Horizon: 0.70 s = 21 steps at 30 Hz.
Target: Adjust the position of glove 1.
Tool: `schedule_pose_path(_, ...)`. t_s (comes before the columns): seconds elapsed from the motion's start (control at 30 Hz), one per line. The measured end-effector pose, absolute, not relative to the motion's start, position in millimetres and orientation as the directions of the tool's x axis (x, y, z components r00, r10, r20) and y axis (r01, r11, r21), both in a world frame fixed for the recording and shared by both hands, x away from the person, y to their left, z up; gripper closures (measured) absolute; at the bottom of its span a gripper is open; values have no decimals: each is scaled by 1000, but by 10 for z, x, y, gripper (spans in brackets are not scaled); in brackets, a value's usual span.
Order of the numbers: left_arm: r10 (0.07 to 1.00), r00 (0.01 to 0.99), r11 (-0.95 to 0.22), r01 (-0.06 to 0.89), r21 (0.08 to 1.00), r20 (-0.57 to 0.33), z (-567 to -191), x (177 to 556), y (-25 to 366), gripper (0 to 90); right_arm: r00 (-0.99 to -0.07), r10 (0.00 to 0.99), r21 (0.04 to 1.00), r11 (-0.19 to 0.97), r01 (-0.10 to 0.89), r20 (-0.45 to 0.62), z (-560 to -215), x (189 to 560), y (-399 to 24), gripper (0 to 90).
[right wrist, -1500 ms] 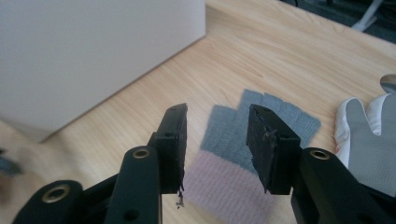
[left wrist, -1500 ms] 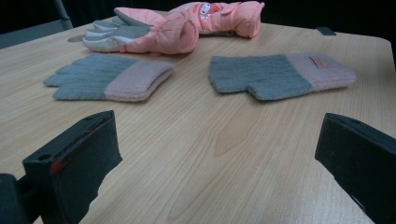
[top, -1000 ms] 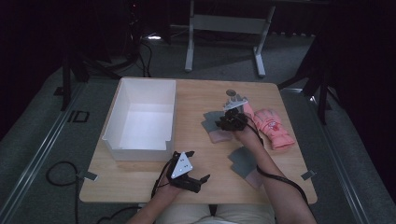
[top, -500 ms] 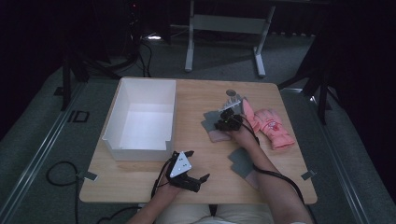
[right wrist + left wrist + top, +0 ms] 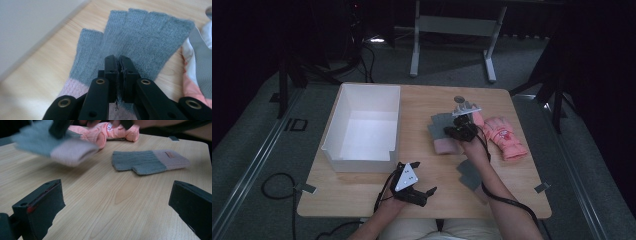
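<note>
- High view: wooden table point(image 5: 422, 102) mid-frame, white box point(image 5: 362, 127) on its left half, open top.
- High view: right gripper point(image 5: 458, 131) right of centre, held by the right hand point(image 5: 473, 147), sitting on a grey glove point(image 5: 441, 127) with a pink cuff. Jaw gap not readable from here.
- High view: second grey glove point(image 5: 469, 172) lies flat lower right of centre, beside the right forearm, apart from the first one.
- High view: pink mitten point(image 5: 504, 136) to the right of the right gripper, near the table's right edge.
- High view: left gripper point(image 5: 422, 192) low centre near the table's front edge, left hand point(image 5: 394, 202) on it, jaws pointing right, nothing between them.
- Left gripper view: both black jaws at the bottom corners, spread wide, bare wood between them. Released.
- Left gripper view: second grey glove point(image 5: 147, 161) flat on the table right of centre, cuff to the right. First grey glove point(image 5: 52, 145) upper left, blurred, cuff end off the table, something dark on top of it. Pink mitten point(image 5: 105, 132) at top centre behind it.
- Right gripper view: right gripper point(image 5: 119, 75) jaws clenched together at lower centre, grey knit pinched between them, fibres showing in the seam.
- Right gripper view: grey glove point(image 5: 135, 37) spreads out above the jaws, fingers to the top, pink cuff at the bottom left. White box wall point(image 5: 30, 22) upper left, blurred. Pink-and-white fabric at the right edge, just beside the glove.
</note>
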<state>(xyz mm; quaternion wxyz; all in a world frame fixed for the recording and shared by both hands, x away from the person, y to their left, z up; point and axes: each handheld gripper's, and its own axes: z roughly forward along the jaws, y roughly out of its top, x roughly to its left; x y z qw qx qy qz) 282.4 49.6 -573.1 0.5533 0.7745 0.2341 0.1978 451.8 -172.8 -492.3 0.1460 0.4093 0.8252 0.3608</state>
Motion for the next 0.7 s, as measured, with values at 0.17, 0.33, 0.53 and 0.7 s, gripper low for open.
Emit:
schedule_pose_path(0.17, 583, 811, -281, 139, 950, 54, -5731, 2821, 493, 0, -594, 802, 784, 328, 527, 64, -4620, 4077, -1752, 855)
schedule_pose_path(0.33, 584, 810, -282, 131, 950, 61, -5732, 2812, 494, 0, -587, 804, 816, 275, 508, 94, -4546, 3651, -1752, 855)
schedule_pose_path(0.53, 567, 822, -250, 114, 962, 50, -5727, 2793, 521, 0, -529, 848, 810, 296, 507, 21, -4760, 3322, -1698, 855)
schedule_pose_path(0.7, 562, 825, -263, 102, 959, 66, -5732, 2778, 508, 0, -491, 865, 763, 246, 597, 105, -5065, 3229, -1702, 856)
